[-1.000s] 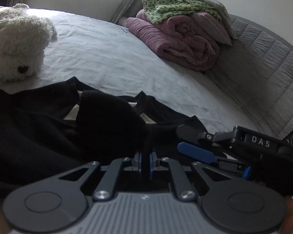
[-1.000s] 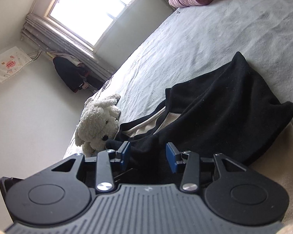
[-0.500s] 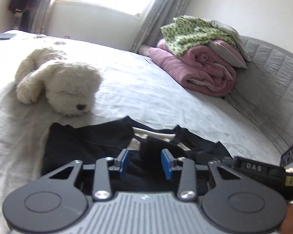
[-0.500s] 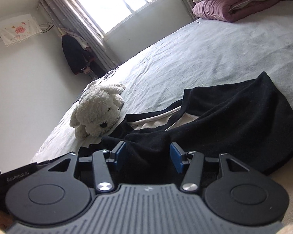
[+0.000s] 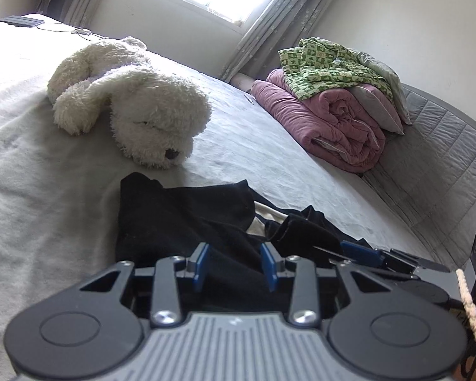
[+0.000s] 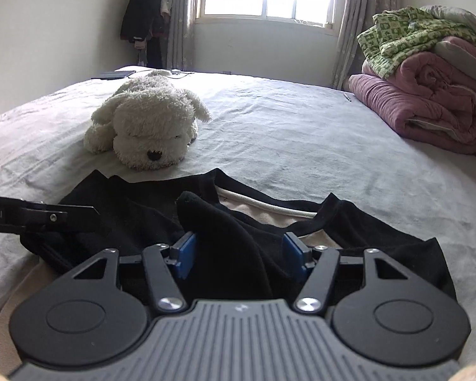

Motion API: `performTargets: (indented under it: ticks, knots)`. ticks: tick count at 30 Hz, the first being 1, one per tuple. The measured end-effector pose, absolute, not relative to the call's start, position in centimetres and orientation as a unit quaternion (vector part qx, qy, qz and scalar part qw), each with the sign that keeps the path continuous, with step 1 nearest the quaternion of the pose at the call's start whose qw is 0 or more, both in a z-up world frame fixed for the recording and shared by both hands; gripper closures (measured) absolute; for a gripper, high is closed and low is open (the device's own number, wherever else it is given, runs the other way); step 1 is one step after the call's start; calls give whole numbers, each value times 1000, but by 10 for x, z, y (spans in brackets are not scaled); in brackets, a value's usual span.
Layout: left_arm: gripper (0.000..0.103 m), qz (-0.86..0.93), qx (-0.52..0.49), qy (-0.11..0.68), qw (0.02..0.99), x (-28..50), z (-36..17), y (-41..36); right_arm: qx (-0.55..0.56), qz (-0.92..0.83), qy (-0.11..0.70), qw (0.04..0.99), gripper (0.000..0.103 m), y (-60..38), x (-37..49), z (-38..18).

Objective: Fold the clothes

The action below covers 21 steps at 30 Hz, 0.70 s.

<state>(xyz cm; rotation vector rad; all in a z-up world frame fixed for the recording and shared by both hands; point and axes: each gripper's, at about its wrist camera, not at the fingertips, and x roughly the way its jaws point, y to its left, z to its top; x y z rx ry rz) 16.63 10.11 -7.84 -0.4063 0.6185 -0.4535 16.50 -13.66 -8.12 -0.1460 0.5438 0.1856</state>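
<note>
Black garment [image 6: 244, 254] lies rumpled on the bed [image 6: 285, 133]; both tools spread, right [image 6: 239, 255] just widening.

Your left gripper [image 5: 234, 265] hangs low over the black garment [image 5: 187, 222], its blue pads [image 5: 201, 265] apart after just opening, with dark cloth lying between them but not pinched. The garment sits crumpled on the grey bed [image 5: 47, 190], a strip of pale lining showing, and your right gripper [image 5: 377, 258] reaches in from the right edge. Beyond lie the white plush dog [image 5: 133, 101] and the pink quilt [image 5: 330, 123] with a green patterned garment [image 5: 330, 63] on top.
</note>
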Motion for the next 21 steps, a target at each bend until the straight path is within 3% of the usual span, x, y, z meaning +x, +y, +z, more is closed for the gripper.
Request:
performTargets:
  ticks: [3, 4, 5, 7, 11, 21]
  knots:
    - [73, -211, -220, 294, 906, 167, -82, 118, -100, 89, 280, 951, 43, -132, 180, -83]
    - [76, -207, -229, 293, 905, 167, -83, 124, -102, 88, 283, 950, 54, -132, 184, -83]
    - [77, -202, -237, 292, 904, 168, -85, 129, -102, 89, 288, 948, 74, -133, 187, -81]
    - [81, -196, -256, 288, 901, 169, -88, 138, -101, 89, 296, 946, 92, -133, 192, -79]
    - [91, -189, -299, 281, 892, 170, -95, 155, -78, 76, 271, 956, 95, -138, 191, -50]
    - [96, -204, -326, 268, 883, 171, -98, 159, -29, 75, 175, 981, 96, -141, 190, 40]
